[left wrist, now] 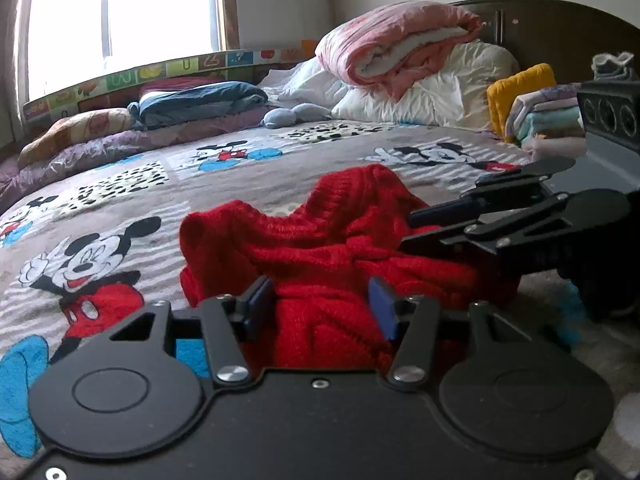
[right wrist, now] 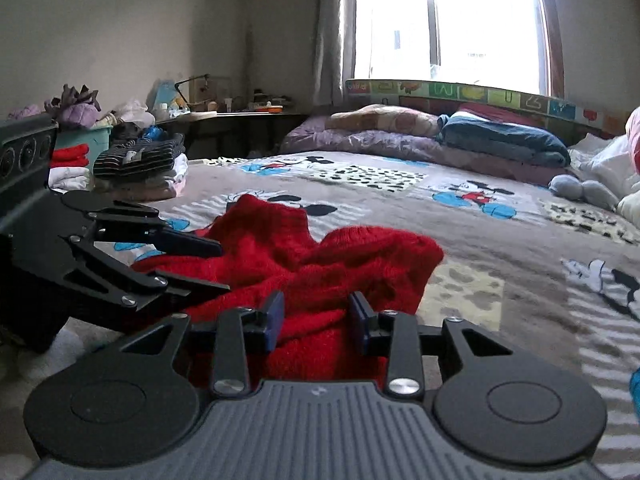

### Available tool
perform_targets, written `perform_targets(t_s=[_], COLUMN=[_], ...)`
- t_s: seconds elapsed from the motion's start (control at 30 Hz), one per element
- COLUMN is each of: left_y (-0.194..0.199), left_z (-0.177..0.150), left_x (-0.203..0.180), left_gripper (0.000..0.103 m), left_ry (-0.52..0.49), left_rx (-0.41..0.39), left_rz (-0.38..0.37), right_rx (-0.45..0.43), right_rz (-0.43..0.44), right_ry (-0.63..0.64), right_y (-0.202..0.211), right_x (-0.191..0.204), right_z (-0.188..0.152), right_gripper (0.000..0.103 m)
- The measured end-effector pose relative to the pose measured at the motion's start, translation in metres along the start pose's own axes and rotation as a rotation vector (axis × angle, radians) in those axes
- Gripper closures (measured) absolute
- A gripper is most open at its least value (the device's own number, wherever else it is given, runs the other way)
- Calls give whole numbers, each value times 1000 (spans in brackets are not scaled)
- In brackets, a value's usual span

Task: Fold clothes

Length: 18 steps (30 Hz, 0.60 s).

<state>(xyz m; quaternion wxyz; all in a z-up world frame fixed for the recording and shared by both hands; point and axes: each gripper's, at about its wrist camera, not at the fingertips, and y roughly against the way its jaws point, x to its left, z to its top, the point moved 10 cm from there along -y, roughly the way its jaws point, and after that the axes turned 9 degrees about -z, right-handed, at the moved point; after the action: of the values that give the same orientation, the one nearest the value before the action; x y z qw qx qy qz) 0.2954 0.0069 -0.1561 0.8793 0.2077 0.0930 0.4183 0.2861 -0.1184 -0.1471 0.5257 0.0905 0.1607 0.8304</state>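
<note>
Fingers of both grippers are spread with red knit between their blue pads: the left gripper [left wrist: 322,306] and the right gripper [right wrist: 316,320] each straddle a ridge of the red sweater [left wrist: 320,240], but the pads look parted rather than clamped, so neither seems to pinch it firmly. That sweater lies bunched and rumpled on the bed [left wrist: 120,200], near its front edge, with humps standing up and no flat, squared fold to be seen; I judge the folding of this garment unfinished. Stacks of folded clothes [right wrist: 140,168] sit at the bed's far corner in the right wrist view, which suits a job partly done. No brand or readable writing shows; the alphabet board [right wrist: 460,94] under the window carries symbols too blurred to make out.
</note>
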Motion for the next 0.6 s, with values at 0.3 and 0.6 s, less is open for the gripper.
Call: perform_targets(t_s=[0.3, 0.6], left_y=[9, 5], left_z=[8, 40], left_x=[-2, 14], left_gripper=[49, 49], left_ry=[32, -26], left_rx=[0, -91], left_rz=[-25, -28], right_rx=[27, -75], right_rz=[36, 22], right_ry=[-59, -31], right_y=[-7, 11], right_x=[-4, -20], right_z=[-4, 38], right_gripper=[65, 49])
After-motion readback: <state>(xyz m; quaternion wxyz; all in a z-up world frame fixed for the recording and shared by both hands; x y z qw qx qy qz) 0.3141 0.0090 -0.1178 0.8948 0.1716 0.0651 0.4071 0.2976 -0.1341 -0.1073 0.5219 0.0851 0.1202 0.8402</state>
